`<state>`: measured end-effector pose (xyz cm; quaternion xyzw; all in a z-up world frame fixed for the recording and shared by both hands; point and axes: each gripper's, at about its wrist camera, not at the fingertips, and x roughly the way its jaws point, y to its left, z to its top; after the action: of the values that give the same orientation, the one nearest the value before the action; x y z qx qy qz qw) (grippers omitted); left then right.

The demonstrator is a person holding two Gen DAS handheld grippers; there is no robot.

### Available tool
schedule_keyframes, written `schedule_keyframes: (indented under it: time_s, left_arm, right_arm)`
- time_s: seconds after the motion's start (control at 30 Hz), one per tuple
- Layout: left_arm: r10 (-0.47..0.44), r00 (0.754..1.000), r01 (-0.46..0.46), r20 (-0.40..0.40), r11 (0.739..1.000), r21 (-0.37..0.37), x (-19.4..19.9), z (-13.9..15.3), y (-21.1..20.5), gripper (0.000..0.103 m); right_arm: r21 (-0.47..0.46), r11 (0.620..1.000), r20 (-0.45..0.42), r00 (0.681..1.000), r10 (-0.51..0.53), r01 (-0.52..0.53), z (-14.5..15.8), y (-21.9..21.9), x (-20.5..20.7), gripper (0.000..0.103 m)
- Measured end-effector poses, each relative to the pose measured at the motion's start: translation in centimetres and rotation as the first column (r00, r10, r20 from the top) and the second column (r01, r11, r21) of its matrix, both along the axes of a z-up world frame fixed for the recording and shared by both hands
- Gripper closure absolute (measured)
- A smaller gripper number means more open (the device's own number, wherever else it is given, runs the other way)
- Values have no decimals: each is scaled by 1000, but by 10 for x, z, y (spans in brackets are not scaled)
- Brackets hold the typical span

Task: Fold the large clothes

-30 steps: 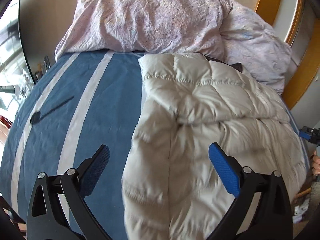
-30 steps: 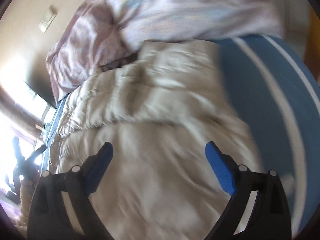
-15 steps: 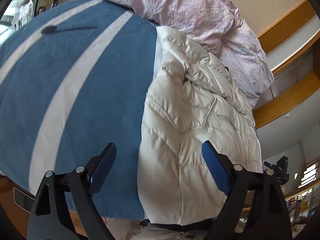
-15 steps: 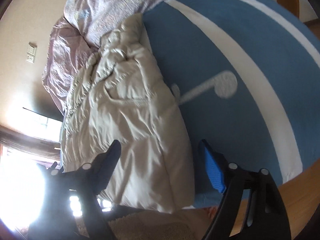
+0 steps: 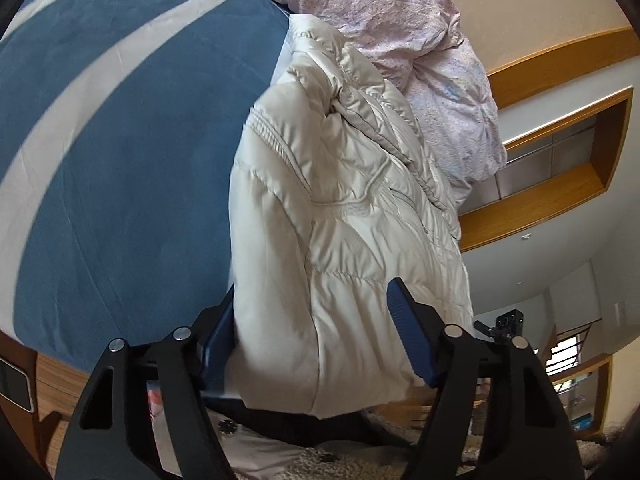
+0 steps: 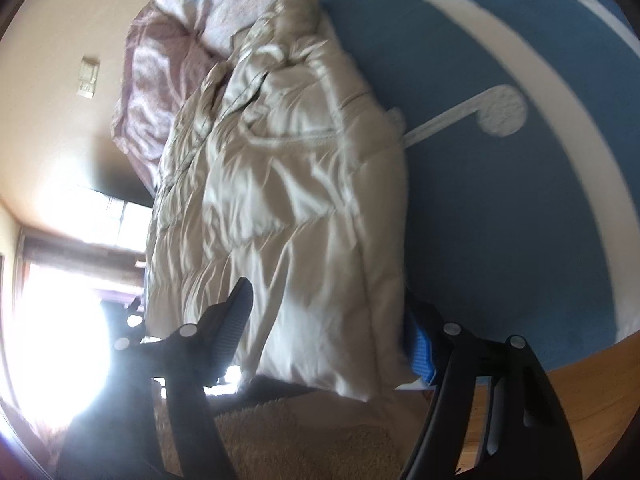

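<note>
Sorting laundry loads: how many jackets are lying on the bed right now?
1. A cream puffer jacket lies lengthwise on the blue striped bedspread, its far end against the pink bedding and its near hem at the bed's edge. Others could be hidden under the bedding.

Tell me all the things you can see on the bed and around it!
Puffy cream quilted jacket: one, cream, lying along the bed edge, its near hem hanging toward the floor.
Blue bedspread with white stripes: one, blue and white, under the jacket.
Crumpled pink duvet: one, pale pink, heaped at the far end of the bed.
Shaggy beige rug: one, beige, on the floor below the bed.
Wooden wall shelf: one, orange-brown, on the wall past the duvet.
Wall switch plate: one, cream, on the beige wall.
Left gripper: one, black with blue fingers, open around the jacket's hem.
Right gripper: one, black with blue fingers, open around the same hem.
</note>
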<state>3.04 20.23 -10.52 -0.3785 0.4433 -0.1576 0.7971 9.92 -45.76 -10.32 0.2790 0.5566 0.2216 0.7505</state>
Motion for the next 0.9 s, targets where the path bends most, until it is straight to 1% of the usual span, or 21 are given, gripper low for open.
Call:
schedule_keyframes:
  time_s: [0.07,0.13,0.17,0.2,0.23,0.27,0.3,0.33,0.37,0.4,0.47,0.57,0.73,0.9]
  left_arm:
    - [-6,1000,6,-7,1000,-21,-3,-1,-4,34]
    - [3,1000,-3,-9,999,-36,-6,-3,-7,37]
    - [7,1000,-8,-14,999,-40,-6,-4,-8,39]
    - [15,1000,-16,-19,999,-47,-6,-4,-8,44]
    - [27,999,-29,-26,999,-46,-6,-5,-8,53]
    - [35,999,-36,-30,999,-40,-5,-5,-8,60]
    - [46,998,-47,-36,999,-23,-5,-5,-8,77]
    - [57,998,-57,-40,998,-8,-5,-4,-7,83]
    - [65,997,-66,-36,998,-8,-5,-2,-6,85]
    - [75,997,-76,-26,997,-1,-5,2,-6,89]
    - [94,996,-94,-8,995,21,-4,10,-5,92]
    - [116,993,-118,35,993,31,-2,25,-1,93]
    - [157,980,-158,122,987,1,6,55,10,93]
    - [157,969,-160,189,987,2,17,81,9,93]
  right_arm:
    - [-9,1000,3,1000,27,-27,1,5,-3,33]
    - [-10,999,9,999,39,-39,2,10,-5,33]
    - [-13,999,12,999,42,-41,2,12,-7,36]
    - [-22,999,10,999,40,-40,2,13,-8,48]
    - [-29,999,3,999,36,-36,1,16,-6,55]
    - [-29,999,1,1000,30,-30,1,16,-7,67]
    - [-24,1000,11,1000,18,-18,3,15,-8,77]
    - [-19,1000,28,1000,6,-6,6,14,-9,80]
    - [-9,1000,46,999,-4,4,9,14,-10,84]
    - [2,1000,69,998,-14,14,14,13,-10,86]
    - [2,1000,109,994,-25,25,25,15,-9,88]
    - [2,999,189,981,-37,38,45,18,-8,89]
    - [29,997,283,956,-82,76,70,14,-6,89]
    - [44,992,355,927,-122,114,91,9,1,89]
